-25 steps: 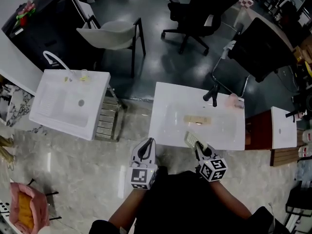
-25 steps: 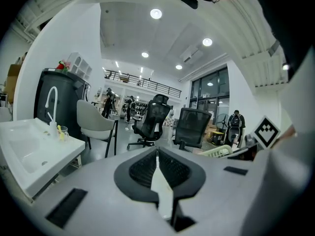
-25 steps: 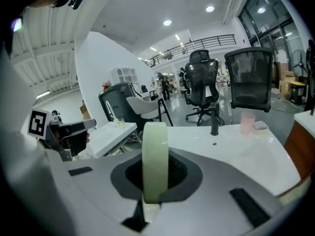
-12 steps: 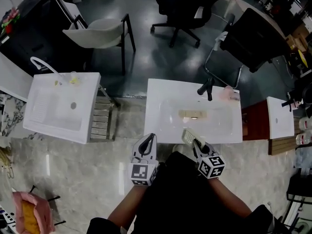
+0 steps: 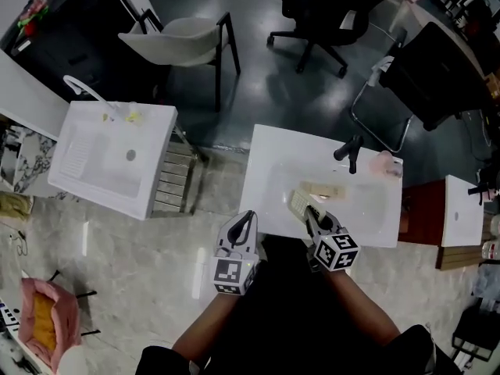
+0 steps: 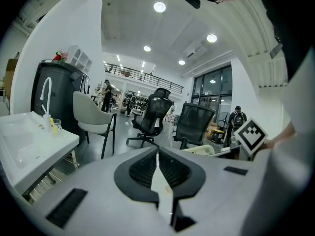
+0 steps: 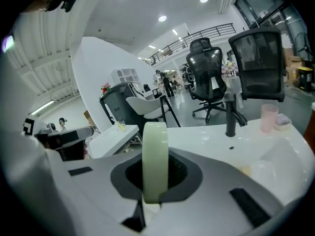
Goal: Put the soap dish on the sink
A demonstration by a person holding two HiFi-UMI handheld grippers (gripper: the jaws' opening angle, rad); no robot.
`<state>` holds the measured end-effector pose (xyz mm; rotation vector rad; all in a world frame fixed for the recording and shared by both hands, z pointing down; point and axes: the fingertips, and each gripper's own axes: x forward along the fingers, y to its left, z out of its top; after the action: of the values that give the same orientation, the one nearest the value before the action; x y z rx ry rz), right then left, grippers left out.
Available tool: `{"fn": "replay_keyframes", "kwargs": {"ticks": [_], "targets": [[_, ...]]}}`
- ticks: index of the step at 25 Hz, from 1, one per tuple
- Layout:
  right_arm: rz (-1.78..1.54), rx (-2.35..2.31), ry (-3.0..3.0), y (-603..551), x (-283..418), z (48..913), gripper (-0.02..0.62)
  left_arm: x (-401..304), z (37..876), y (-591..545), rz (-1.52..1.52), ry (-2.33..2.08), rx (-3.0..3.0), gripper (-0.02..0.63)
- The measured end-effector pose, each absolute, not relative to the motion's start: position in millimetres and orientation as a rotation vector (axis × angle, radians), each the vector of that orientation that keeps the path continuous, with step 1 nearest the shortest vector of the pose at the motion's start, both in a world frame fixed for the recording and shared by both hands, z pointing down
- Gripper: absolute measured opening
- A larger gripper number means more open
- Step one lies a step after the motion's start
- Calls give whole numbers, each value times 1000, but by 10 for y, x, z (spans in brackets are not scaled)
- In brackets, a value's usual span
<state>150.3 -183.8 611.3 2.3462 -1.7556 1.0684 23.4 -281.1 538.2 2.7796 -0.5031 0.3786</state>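
My right gripper is shut on a pale green soap dish, held on edge above the front rim of the white sink. In the right gripper view the soap dish stands upright between the jaws, with the sink and its black faucet beyond. A flat beige piece lies in the basin. My left gripper hangs shut and empty just left of the sink's front corner; in its own view the left gripper has its jaws pressed together.
The black faucet and a pink cup stand at the sink's back right. A second white sink sits to the left, a metal rack beside it. A grey chair and black office chairs stand behind.
My right gripper has carried the soap dish forward, from in front of the sink's edge to over its front rim. The left gripper has crept slightly forward.
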Motion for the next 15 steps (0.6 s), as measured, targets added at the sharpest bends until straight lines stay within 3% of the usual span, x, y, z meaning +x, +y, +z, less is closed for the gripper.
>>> {"fn": "replay_keyframes", "kwargs": {"ticks": [15], "targets": [[1258,2165,-1959,-3019,2203,6401,12,1051,5432,-3272,470,-574,2763,18]]}}
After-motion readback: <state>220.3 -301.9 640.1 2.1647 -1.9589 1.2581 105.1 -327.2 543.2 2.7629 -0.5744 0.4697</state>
